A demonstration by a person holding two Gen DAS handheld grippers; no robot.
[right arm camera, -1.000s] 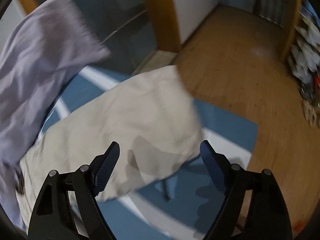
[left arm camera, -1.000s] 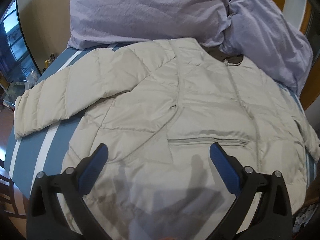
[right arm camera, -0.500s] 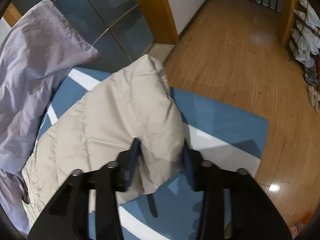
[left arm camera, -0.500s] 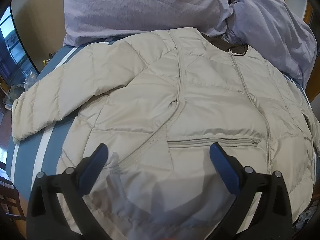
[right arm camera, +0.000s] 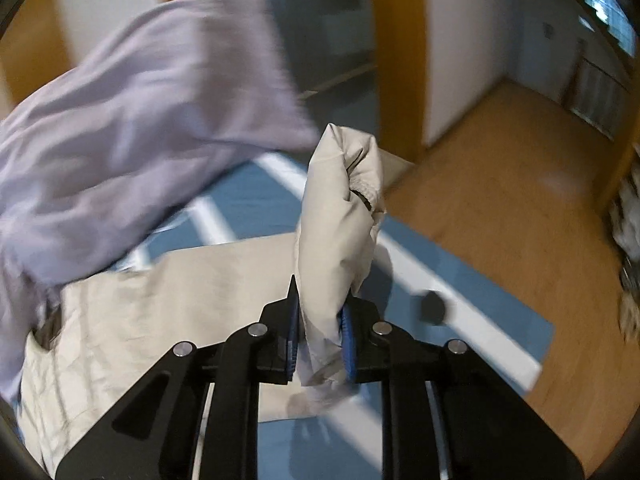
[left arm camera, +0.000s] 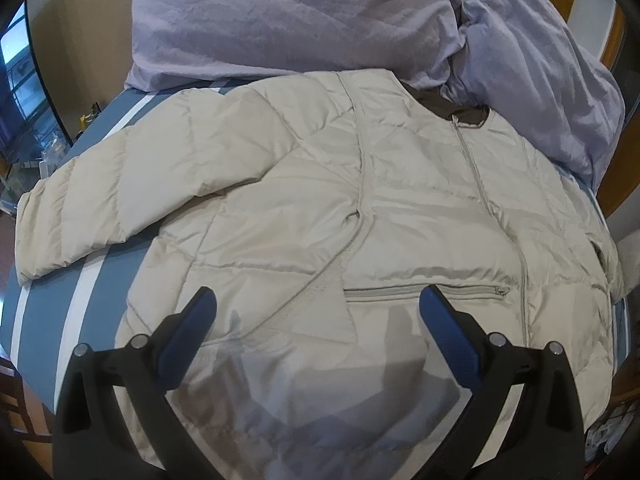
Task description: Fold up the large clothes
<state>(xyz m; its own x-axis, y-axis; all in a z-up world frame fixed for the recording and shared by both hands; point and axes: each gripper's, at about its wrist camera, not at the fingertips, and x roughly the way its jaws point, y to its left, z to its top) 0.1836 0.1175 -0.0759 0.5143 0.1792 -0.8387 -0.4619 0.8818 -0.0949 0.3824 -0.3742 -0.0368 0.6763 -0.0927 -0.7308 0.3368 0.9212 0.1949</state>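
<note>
My right gripper (right arm camera: pixel 318 336) has just clamped its jaws on the sleeve (right arm camera: pixel 340 216) of the beige quilted puffer jacket (left arm camera: pixel 360 216), which lies flat below the lilac duvet (left arm camera: pixel 320 16); my left gripper (left arm camera: pixel 318 322) gapes empty. Every fold remains.

Across the top of my left view lies a lilac duvet (left arm camera: pixel 304 20), rumpled, with a second lilac bundle (left arm camera: pixel 536 80) heaped at the upper right. Under it all runs the blue sheet (left arm camera: pixel 48 300) with white stripes (left arm camera: pixel 78 304) — bare along the left edge. At the far left a dark window (left arm camera: pixel 16 80) shows. In my right view the lilac cloth (right arm camera: pixel 140 128) fills the upper left, blurred. The wood floor (right arm camera: pixel 500 200) takes the right half — an orange post (right arm camera: pixel 396 52) stands at top centre, a white wall (right arm camera: pixel 468 40) beside it. A small dark thing (right arm camera: pixel 434 307) lies on the sheet, too blurred to name.
</note>
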